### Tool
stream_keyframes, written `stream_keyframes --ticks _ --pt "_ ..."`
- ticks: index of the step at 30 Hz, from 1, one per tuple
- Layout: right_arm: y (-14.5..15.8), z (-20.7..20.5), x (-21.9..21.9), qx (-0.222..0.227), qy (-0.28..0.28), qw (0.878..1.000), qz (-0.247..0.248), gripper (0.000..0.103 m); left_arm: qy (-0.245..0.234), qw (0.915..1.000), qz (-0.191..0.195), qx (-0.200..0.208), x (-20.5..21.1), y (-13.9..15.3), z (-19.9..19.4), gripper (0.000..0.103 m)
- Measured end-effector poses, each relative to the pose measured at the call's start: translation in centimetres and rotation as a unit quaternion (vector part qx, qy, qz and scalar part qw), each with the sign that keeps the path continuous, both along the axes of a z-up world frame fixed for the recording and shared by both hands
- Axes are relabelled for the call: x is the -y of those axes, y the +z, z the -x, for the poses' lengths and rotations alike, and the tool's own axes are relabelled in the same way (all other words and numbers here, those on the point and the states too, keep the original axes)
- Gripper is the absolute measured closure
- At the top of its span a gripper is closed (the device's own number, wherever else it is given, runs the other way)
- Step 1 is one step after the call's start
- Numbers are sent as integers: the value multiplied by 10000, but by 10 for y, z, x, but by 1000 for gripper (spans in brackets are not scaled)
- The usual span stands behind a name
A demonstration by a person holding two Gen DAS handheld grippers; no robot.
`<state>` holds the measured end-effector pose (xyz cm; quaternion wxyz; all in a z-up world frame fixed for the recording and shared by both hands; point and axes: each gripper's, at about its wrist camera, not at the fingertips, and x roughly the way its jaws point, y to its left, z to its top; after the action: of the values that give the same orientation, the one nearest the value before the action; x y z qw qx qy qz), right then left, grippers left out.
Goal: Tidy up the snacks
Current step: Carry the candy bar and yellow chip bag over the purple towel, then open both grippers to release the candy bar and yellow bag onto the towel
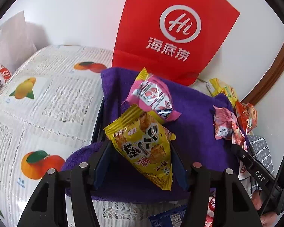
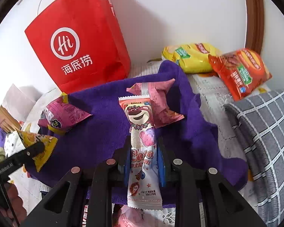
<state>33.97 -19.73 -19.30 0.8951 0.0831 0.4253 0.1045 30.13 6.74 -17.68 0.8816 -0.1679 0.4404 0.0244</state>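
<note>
Both tongs holding snacks over the purple towel [image 1: 195, 102].
Left tongs [image 1: 140, 147] are gripping a yellow packet [image 1: 145, 147]; right tongs [image 2: 143, 151] are clamping a pink bear packet [image 2: 142, 132].

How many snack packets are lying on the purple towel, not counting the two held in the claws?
2: a pink packet at the purple towel's left side and a pink packet near its middle, behind the held bear wrapper. Others may be hidden.

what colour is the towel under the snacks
Purple towel, clearest in the right wrist view.
</note>
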Motion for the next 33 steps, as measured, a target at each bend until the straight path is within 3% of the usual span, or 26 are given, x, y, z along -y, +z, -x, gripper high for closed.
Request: stream_keyframes --ticks 16,21,28,33 --pt "-8 -5 3 -46 -187 9998 103 78 -13 9999 101 -40 -1 -1 -1 43" --pt "7 3 14 437 -295 9979 -383 79 -8 9999 123 -52 -1 -1 -1 43" --pt "28 7 14 1277 -474 9889 -594 79 -100 9998 163 -74 3 -2 -3 43" --pt "15 -14 17 977 -716 9907 -616 78 -146 9999 83 2 6 2 -1 43"
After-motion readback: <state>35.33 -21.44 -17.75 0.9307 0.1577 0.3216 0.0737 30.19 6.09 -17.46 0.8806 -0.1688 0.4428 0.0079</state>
